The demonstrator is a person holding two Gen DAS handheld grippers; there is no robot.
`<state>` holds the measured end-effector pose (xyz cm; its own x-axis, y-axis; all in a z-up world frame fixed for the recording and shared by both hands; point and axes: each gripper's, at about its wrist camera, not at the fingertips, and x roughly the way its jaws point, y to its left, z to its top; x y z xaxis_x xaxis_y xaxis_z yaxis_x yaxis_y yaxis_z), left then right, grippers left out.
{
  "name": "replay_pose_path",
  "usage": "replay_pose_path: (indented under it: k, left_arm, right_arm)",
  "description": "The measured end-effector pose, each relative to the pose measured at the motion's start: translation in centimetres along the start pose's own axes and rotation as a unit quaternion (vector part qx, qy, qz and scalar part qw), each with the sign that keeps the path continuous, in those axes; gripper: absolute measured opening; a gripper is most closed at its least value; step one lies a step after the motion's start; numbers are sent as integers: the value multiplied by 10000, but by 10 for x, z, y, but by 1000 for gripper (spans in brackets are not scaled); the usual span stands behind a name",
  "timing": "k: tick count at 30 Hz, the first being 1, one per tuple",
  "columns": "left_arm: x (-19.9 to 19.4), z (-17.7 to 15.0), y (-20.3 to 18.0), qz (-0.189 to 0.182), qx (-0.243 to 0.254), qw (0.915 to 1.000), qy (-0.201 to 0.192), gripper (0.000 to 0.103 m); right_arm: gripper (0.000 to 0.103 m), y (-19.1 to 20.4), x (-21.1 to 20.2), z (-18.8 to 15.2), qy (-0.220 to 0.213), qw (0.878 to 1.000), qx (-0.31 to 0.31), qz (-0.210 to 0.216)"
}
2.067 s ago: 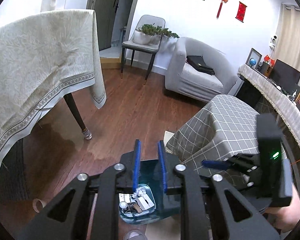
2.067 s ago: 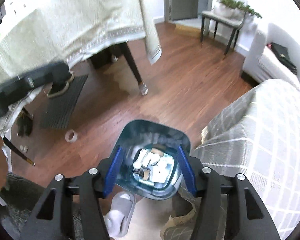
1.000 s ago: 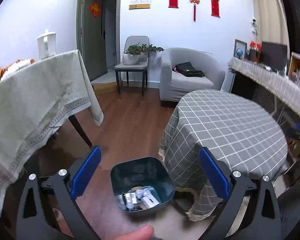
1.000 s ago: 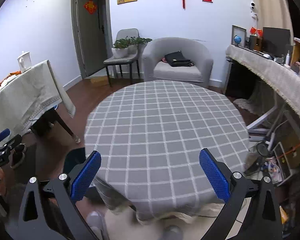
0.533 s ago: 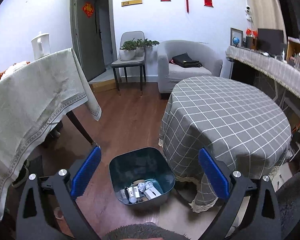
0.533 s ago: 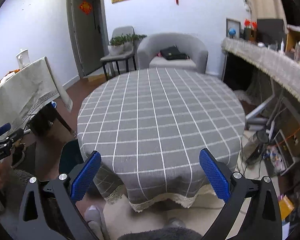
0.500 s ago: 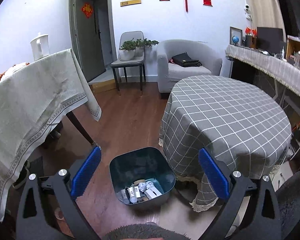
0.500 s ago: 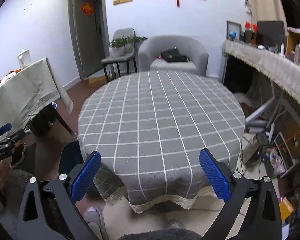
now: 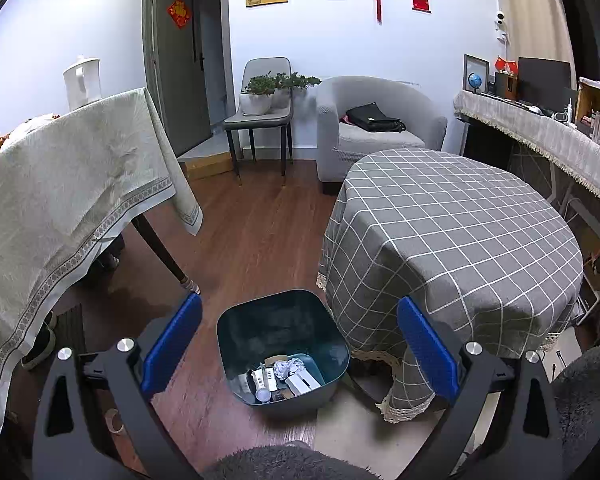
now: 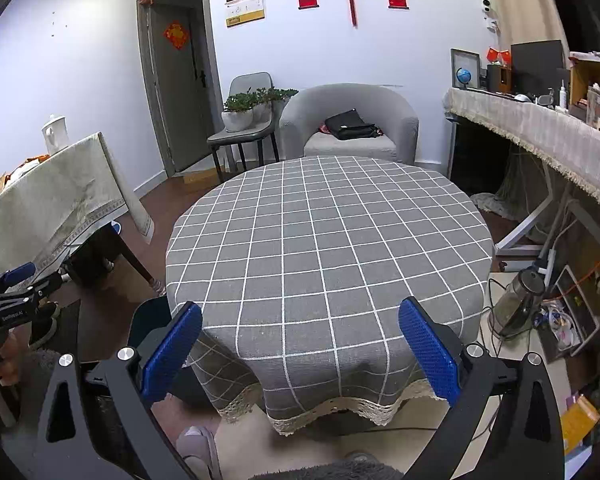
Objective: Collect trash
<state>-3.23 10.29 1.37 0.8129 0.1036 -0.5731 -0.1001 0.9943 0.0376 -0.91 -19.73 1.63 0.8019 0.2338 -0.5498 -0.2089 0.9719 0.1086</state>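
A dark teal trash bin [image 9: 236,344] stands on the wood floor beside the round table, with crumpled paper and small boxes [image 9: 286,376] in its bottom. My left gripper [image 9: 298,352] is open and empty, held above the bin. My right gripper [image 10: 300,354] is open and empty, facing the round table with the grey checked cloth [image 10: 328,248]. The bin's edge [image 10: 148,320] shows at the table's left in the right wrist view. The left gripper [image 10: 8,292] also shows at the far left there.
A table with a beige cloth [image 9: 60,184] stands at the left. A grey armchair [image 9: 376,128] with a black bag and a chair with potted plants [image 9: 264,100] stand at the back wall. A long counter [image 10: 540,128] runs on the right, with a kettle [image 10: 516,300] and cables below.
Both grippers have risen and pulled back from the bin over two seconds, and the left one has opened wide. In the last half second the views barely shift.
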Motion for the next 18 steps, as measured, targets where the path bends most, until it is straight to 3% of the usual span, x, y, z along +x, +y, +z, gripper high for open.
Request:
replay_pose_path:
  k: [18]
  left_arm:
    - [0, 0, 2, 19, -90, 10000, 9, 100]
  right_arm:
    - [99, 0, 1, 1, 24, 10000, 15, 10]
